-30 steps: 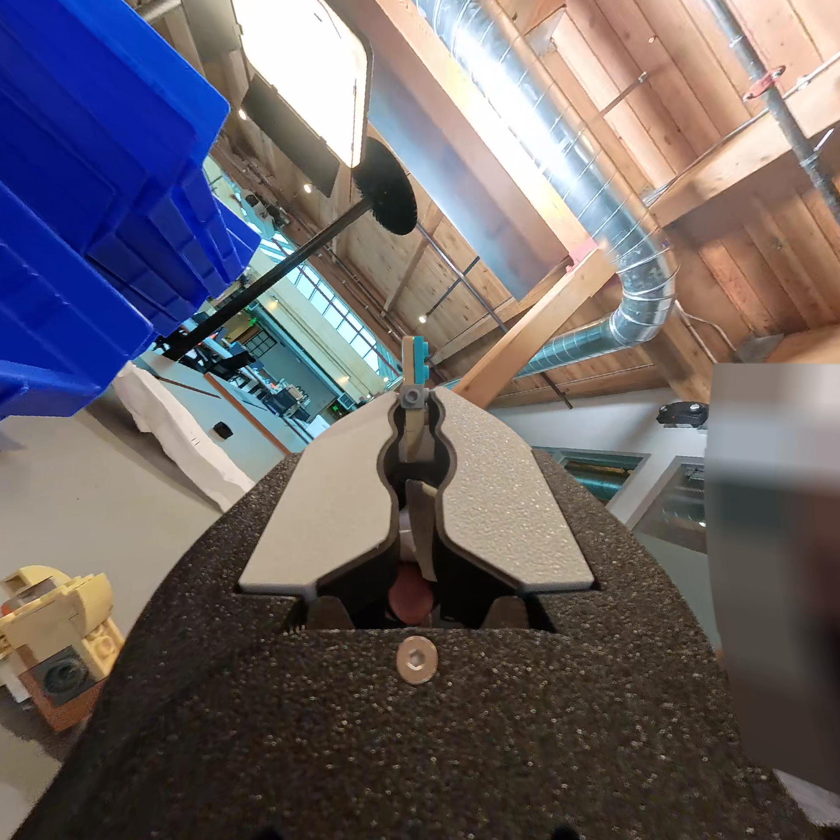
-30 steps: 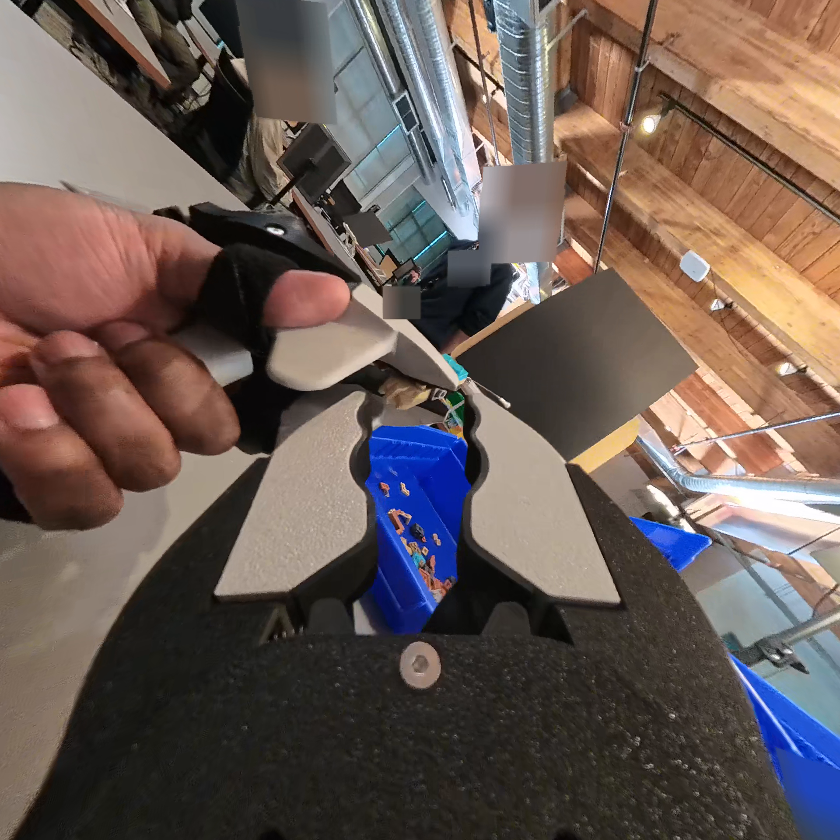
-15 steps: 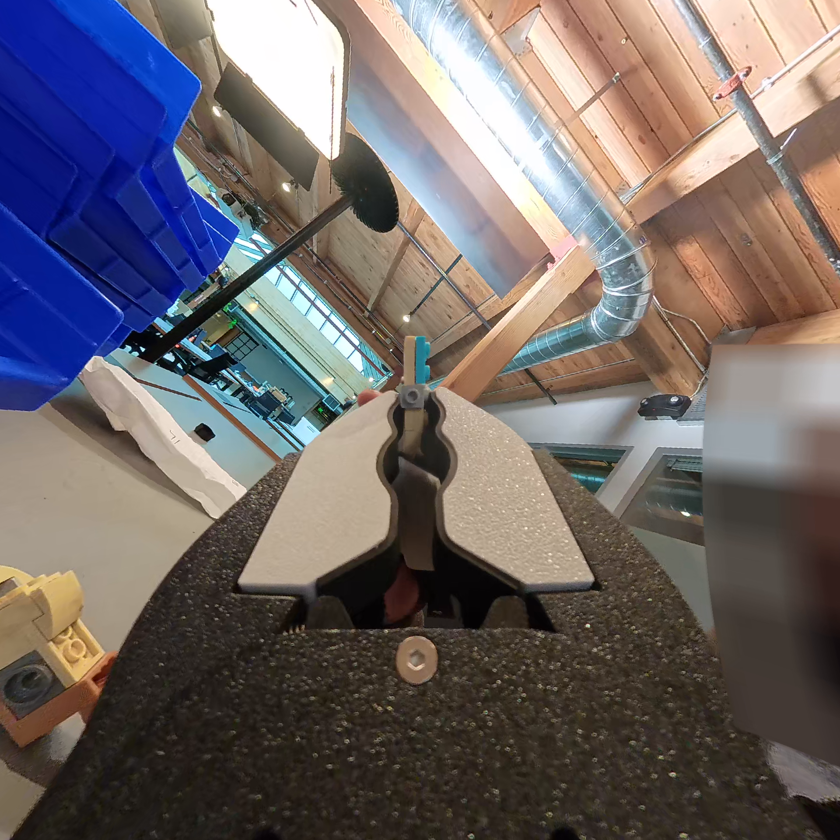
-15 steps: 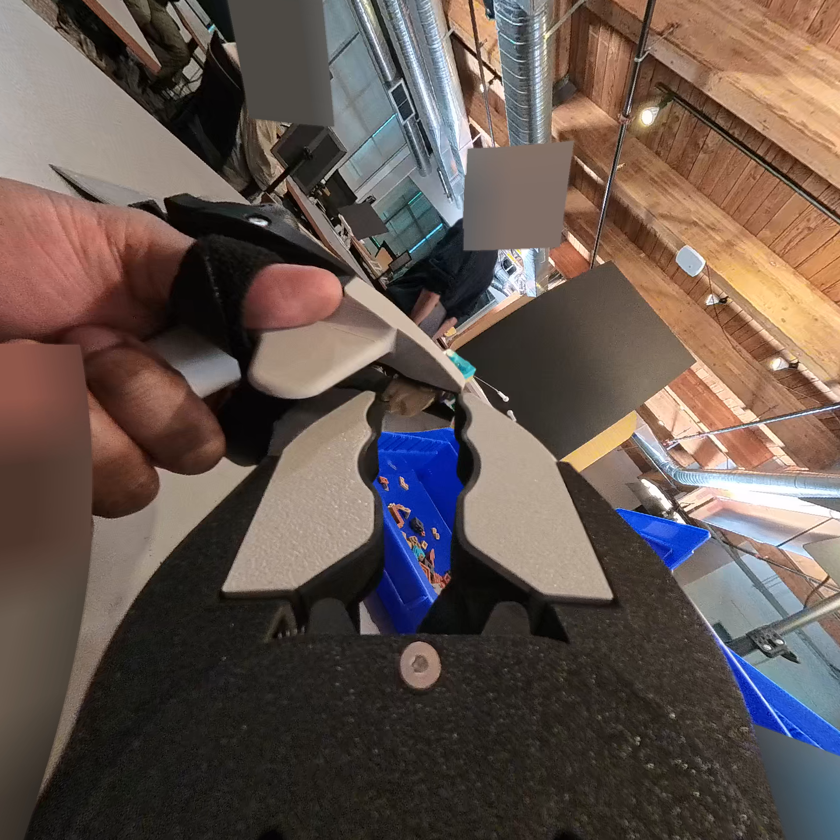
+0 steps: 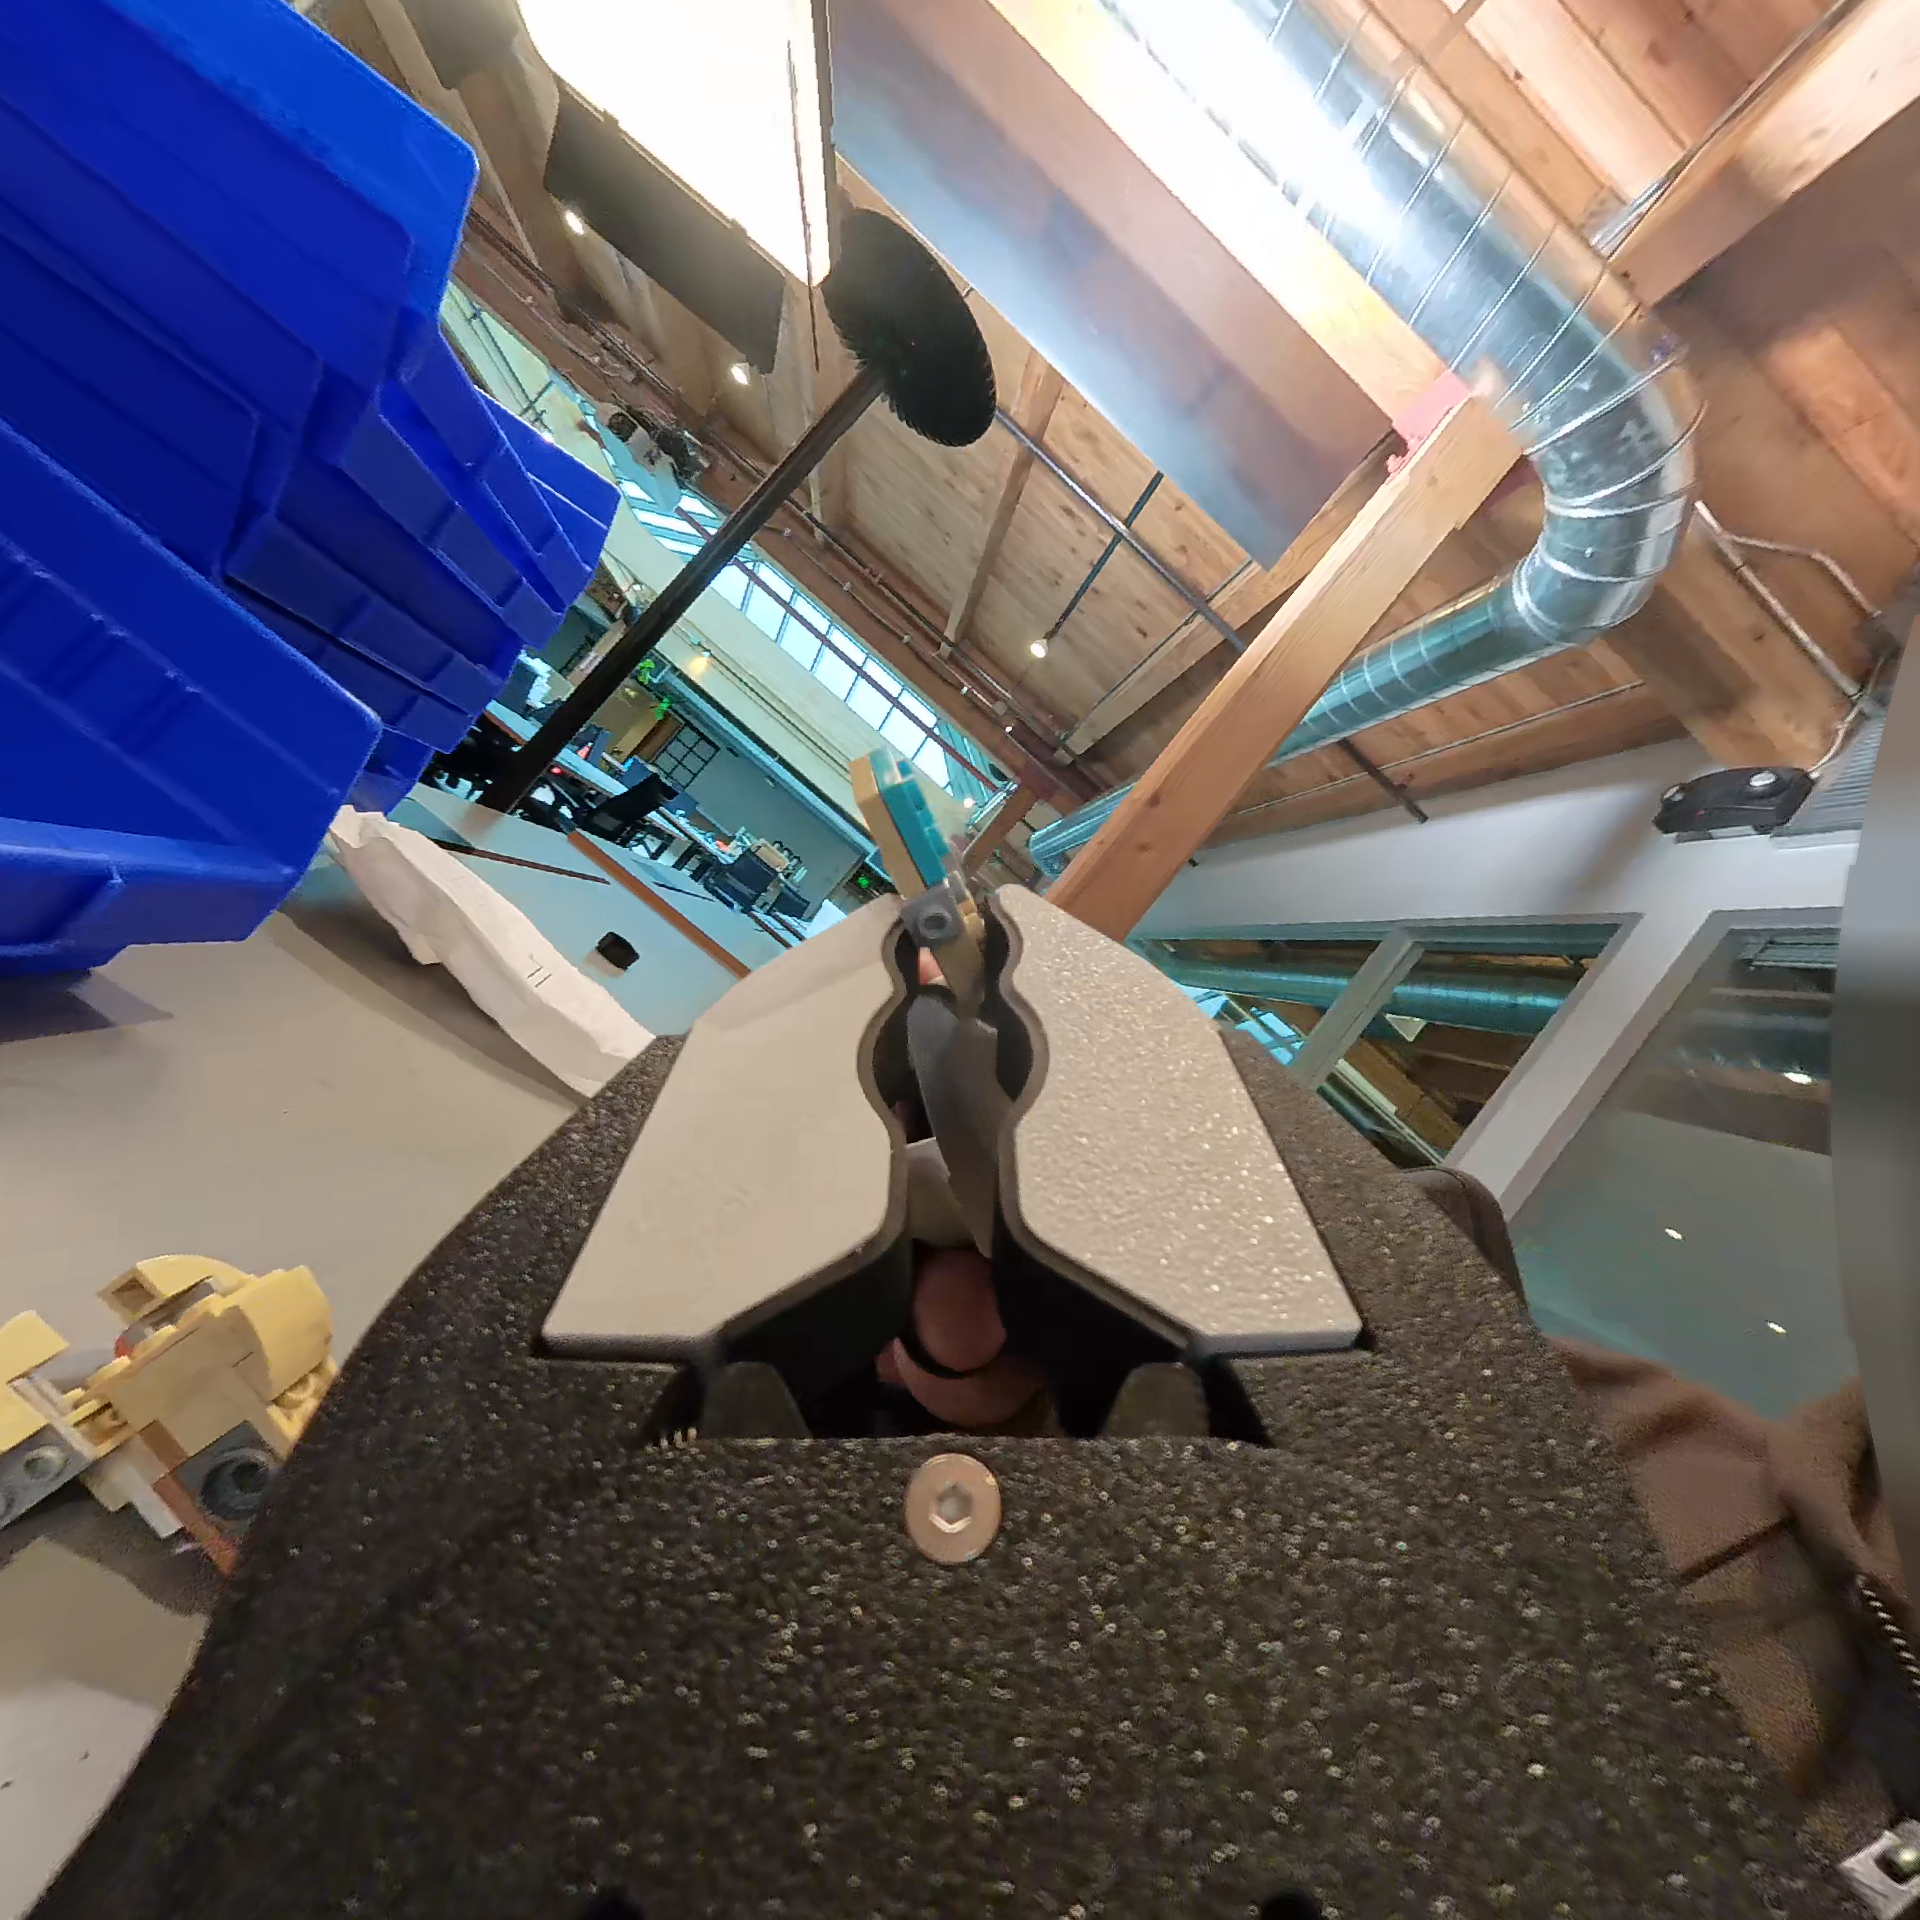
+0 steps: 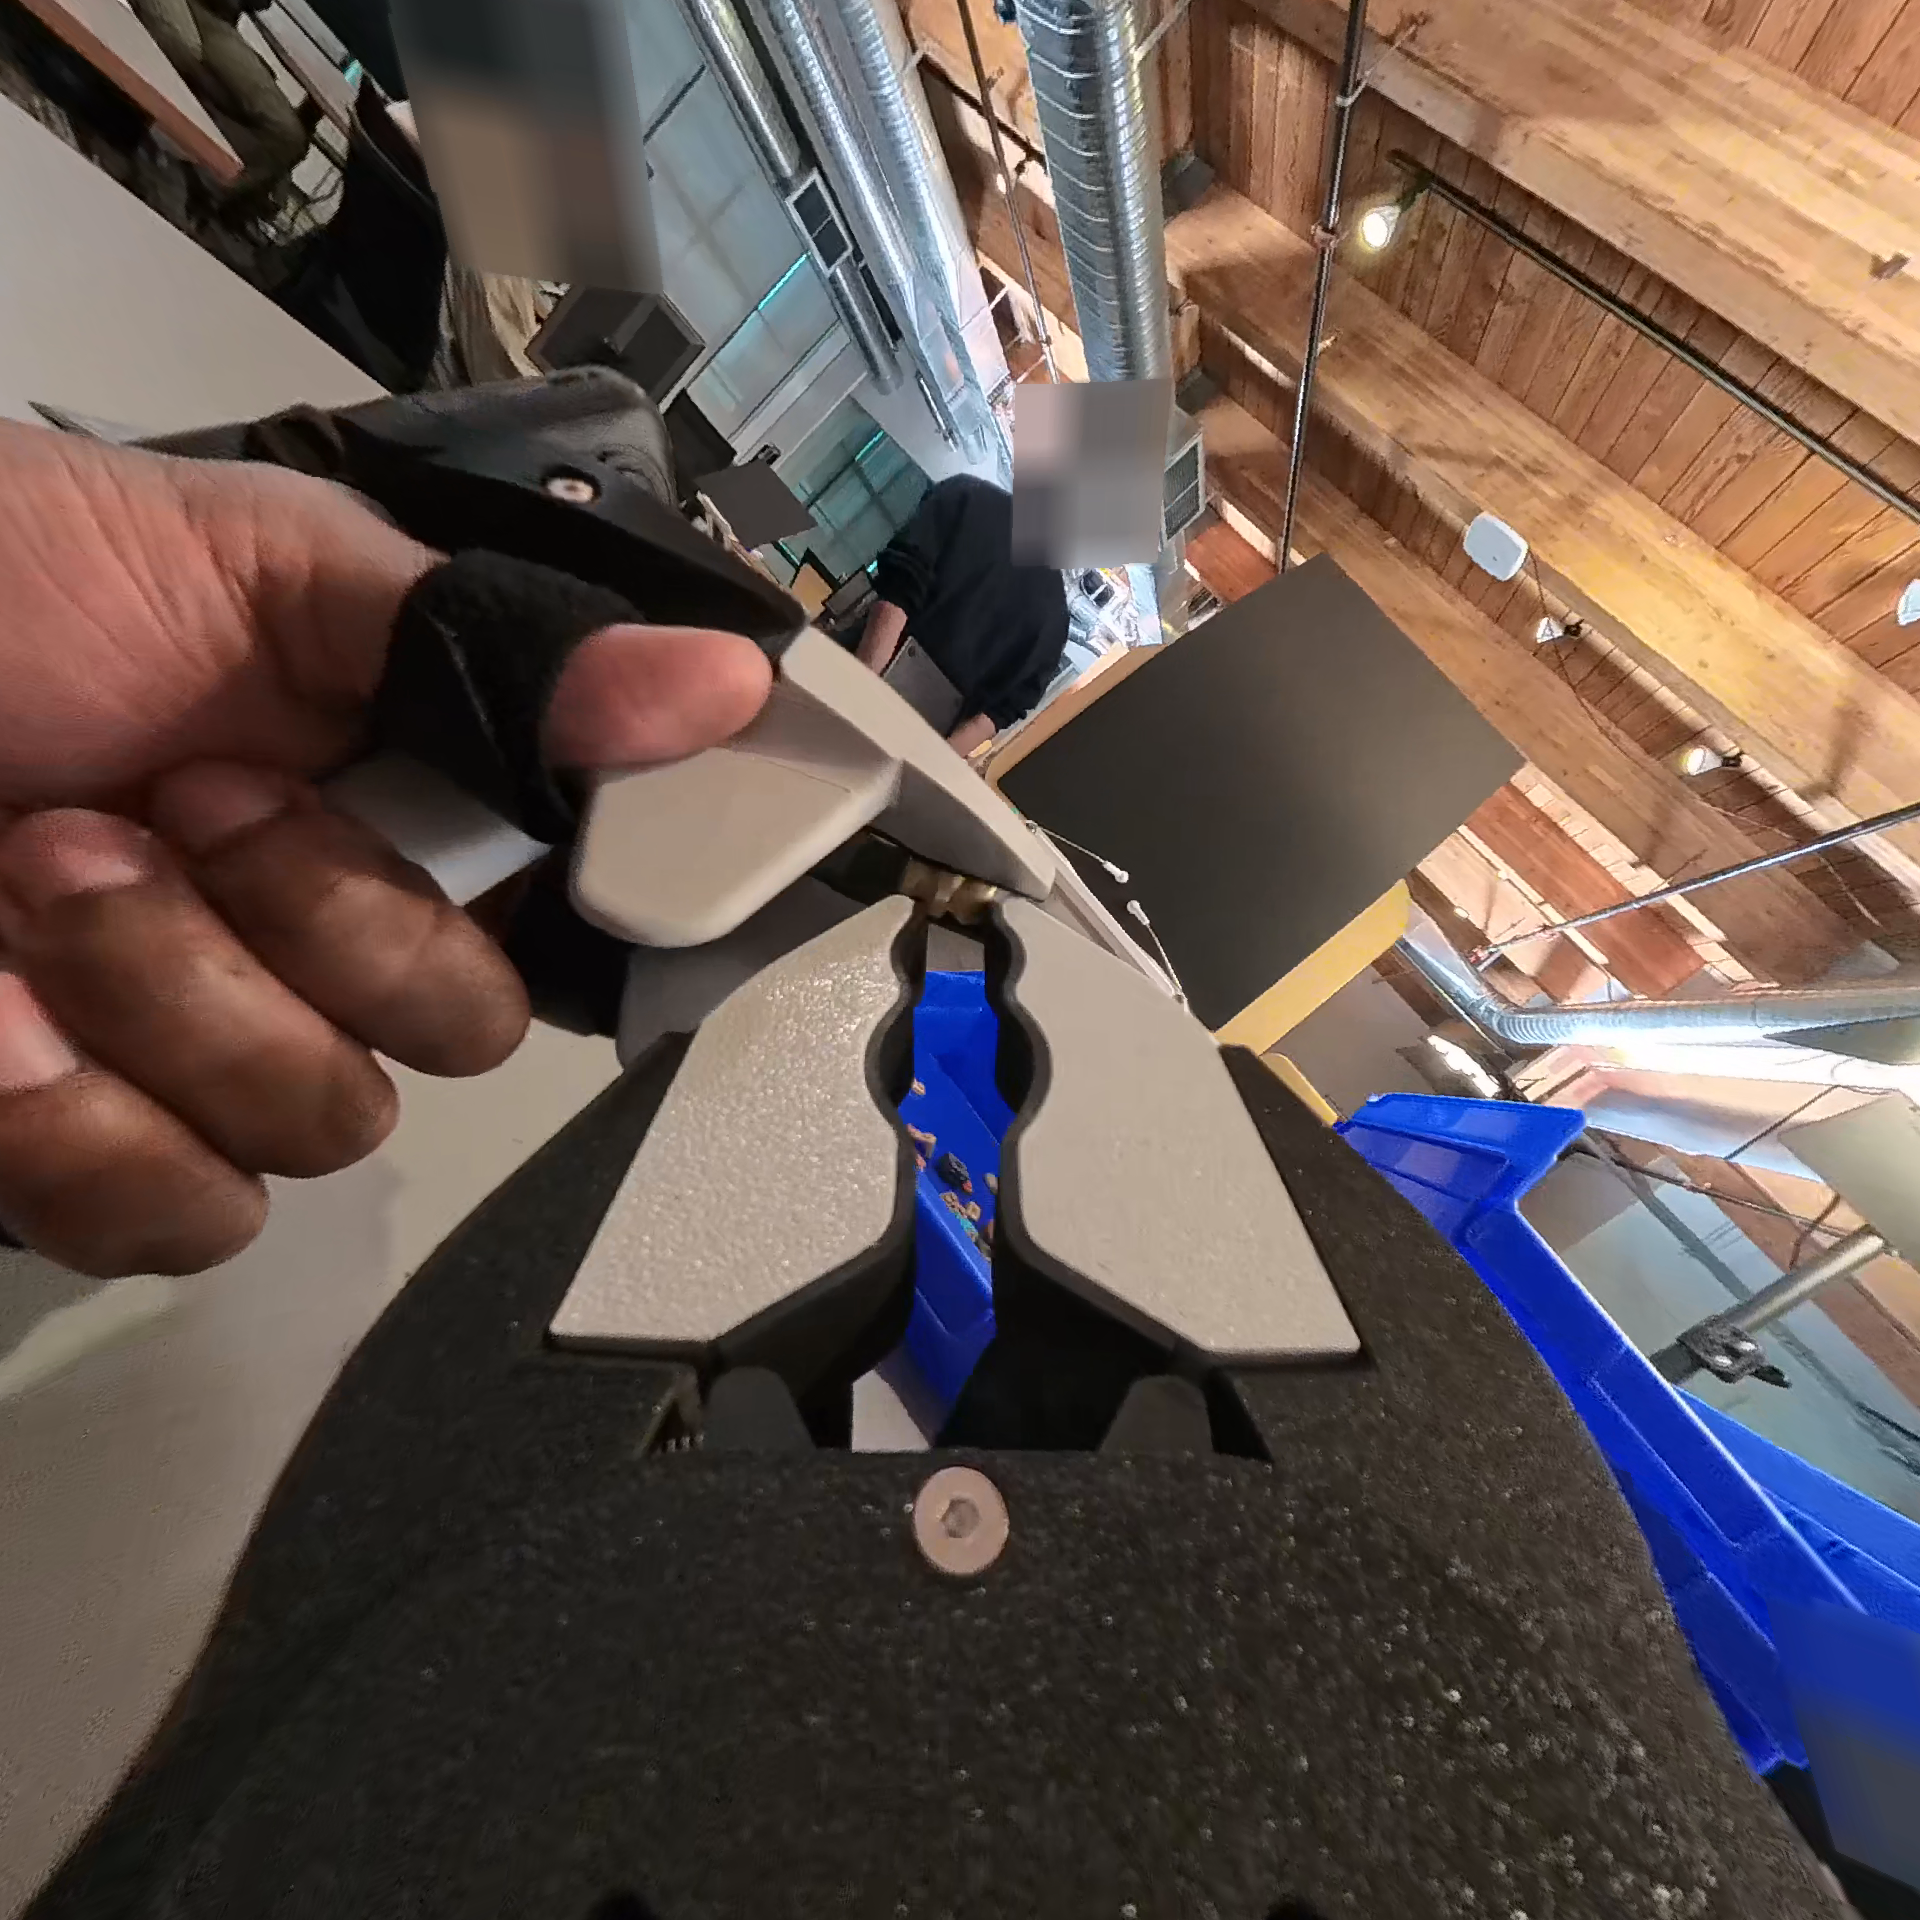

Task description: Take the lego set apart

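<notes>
While both views tilt up at the ceiling, each catches different stuff:
left gripper (image 5: 943,928): clamped on a tan-teal-grey brick piece (image 5: 906,831)
right gripper (image 6: 954,912): nearly closed, nipping that piece's tan end (image 6: 951,891)
blue bins (image 5: 208,468): left of piece
tan model (image 5: 166,1361): below bins, left view only
hand (image 6: 239,831): right view only

- The flat plastic brick assembly (image 5: 906,831) between the left hand-held gripper's (image 5: 948,920) pads is tan, with a teal plate on one face and a small grey block at its base.
- Both the left and the right hand-held gripper (image 6: 954,914) have speckled light grey fingers on a black foam body.
- The stacked plastic bins (image 5: 187,436) are bright blue.
- The bench (image 5: 239,1101) is plain grey.
- The brick model (image 5: 177,1351) is cream with grey parts.
</notes>
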The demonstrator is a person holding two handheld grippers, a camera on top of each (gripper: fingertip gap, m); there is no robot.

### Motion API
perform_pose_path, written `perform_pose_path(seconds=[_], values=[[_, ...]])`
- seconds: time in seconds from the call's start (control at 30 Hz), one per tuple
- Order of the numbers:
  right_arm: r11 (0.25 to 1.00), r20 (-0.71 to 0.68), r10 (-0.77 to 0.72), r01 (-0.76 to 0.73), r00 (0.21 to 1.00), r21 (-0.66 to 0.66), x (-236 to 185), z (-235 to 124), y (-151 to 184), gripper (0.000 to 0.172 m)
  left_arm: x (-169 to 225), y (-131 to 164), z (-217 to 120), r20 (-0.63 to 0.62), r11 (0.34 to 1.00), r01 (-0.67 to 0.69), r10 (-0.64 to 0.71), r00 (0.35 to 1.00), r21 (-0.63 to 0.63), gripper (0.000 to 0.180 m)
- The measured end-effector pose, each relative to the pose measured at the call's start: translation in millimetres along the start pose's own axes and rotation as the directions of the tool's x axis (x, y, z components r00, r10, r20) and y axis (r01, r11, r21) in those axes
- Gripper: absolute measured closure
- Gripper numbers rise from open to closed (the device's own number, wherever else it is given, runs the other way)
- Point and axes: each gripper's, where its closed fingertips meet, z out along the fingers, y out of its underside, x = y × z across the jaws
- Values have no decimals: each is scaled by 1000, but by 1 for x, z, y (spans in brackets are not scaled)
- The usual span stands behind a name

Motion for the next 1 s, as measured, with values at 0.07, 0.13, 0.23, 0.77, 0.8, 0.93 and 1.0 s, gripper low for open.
perform_pose_path(seconds=[0.07, 0.13, 0.23, 0.77, 0.8, 0.93, 1.0], values=[[1000, -7, -15, 15, 1000, -5, -1, 0, 0, 162, 0, 0, 0, 7, 1000, -11, 11, 1000, -2, 170], [1000, -10, -26, 26, 1000, -6, -1, 0, 1, 162, -1, 0, -1, 16, 1000, -29, 29, 999, -7, 170], [999, -15, -48, 48, 999, 5, -1, -1, -1, 161, 1, 1, -1, 24, 997, -80, 81, 996, -23, 171], [998, 82, 65, -63, 994, -21, 21, -7, 14, 158, -27, -78, 2, 203, 995, -96, 95, 975, -5, 172], [998, 75, 63, -61, 995, -29, 26, -7, 17, 158, -35, -90, 8, 249, 989, -134, 147, 957, -66, 172], [993, 62, 108, -105, 992, -53, 35, -10, 29, 158, -93, -116, 26, 369, 801, -270, 508, 778, -534, 172], [990, 61, 124, -120, 990, -69, 34, -12, 35, 158, -126, -120, 21, 345, 632, -222, 645, 682, -743, 172]])
